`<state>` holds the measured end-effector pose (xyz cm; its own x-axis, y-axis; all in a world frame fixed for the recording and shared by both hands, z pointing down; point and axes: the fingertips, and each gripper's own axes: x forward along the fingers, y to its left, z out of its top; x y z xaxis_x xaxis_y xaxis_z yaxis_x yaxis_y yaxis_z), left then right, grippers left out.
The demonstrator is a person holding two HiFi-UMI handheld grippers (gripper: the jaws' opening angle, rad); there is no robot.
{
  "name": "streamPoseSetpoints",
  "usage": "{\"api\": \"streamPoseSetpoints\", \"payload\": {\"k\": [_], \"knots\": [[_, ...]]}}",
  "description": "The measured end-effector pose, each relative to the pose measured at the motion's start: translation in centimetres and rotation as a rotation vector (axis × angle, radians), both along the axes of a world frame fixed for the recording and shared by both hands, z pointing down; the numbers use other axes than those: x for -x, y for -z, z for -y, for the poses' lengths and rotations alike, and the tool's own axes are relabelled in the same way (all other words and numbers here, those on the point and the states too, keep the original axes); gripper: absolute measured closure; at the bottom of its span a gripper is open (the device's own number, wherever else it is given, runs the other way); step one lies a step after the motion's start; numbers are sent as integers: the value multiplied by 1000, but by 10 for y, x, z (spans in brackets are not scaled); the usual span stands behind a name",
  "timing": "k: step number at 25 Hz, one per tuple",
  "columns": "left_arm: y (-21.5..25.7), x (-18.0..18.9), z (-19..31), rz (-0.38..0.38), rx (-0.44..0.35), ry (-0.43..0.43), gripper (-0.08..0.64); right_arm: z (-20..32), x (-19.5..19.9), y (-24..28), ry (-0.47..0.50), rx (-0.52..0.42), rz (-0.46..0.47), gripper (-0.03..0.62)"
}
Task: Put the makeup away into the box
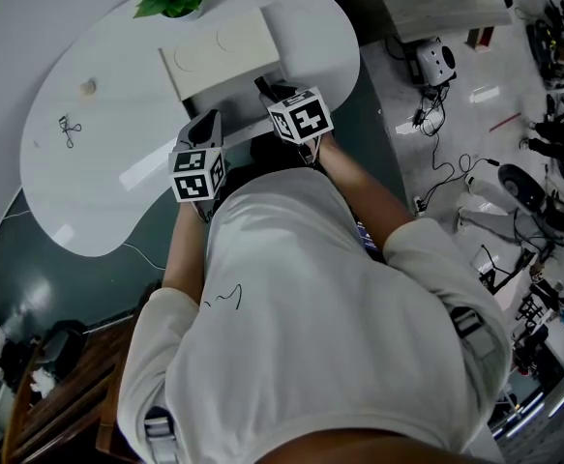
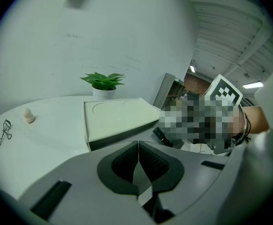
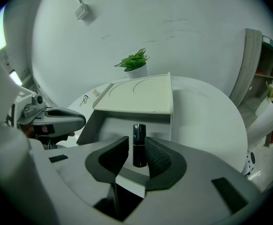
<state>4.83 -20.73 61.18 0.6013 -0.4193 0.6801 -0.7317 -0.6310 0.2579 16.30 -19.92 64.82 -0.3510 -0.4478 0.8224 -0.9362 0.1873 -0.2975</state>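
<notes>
One smooth cream rectangular box [image 3: 141,95], its flat lid pressed with two circles, sits on the glossy white table [image 3: 206,116]. In front of its open side, one glossy black cylindrical tube [image 3: 139,146] stands upright between the right gripper [image 3: 137,150]'s ribbed pads, which are slightly spread. The left gripper [image 2: 138,153]'s pads are pressed together with nothing between them. One wire eyelash curler [image 2: 5,131] lies left of the box.

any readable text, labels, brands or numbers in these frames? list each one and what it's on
No readable text in any view.
Marker cube on the left gripper: black-and-white square pattern only, no letters or digits.
Marker cube on the right gripper: same.
Black tube between the right gripper's jaws: no legible label.
Box lid: two embossed circles, no print.
</notes>
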Motion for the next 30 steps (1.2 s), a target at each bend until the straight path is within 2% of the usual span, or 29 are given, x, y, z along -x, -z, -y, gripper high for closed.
{"api": "streamPoseSetpoints", "payload": {"k": [3,6,10,13,17,27,30], "knots": [[2,1,0,0,-5,5,538,1,2,4,6,-17,7,468],[3,4,-2,-2,-10,9,538,2,5,8,4,-45,9,473],[4,10,-2,-5,-19,17,538,0,7,17,-8,-99,2,594],[9,15,-3,-16,-26,28,538,-2,12,27,0,-156,0,595],[23,21,-4,-57,-28,71,538,-5,17,47,-12,-254,-16,595],[69,37,10,-129,-142,100,538,6,41,112,22,-559,-141,595],[87,41,13,-146,-182,106,538,7,46,136,33,-617,-163,595]]}}
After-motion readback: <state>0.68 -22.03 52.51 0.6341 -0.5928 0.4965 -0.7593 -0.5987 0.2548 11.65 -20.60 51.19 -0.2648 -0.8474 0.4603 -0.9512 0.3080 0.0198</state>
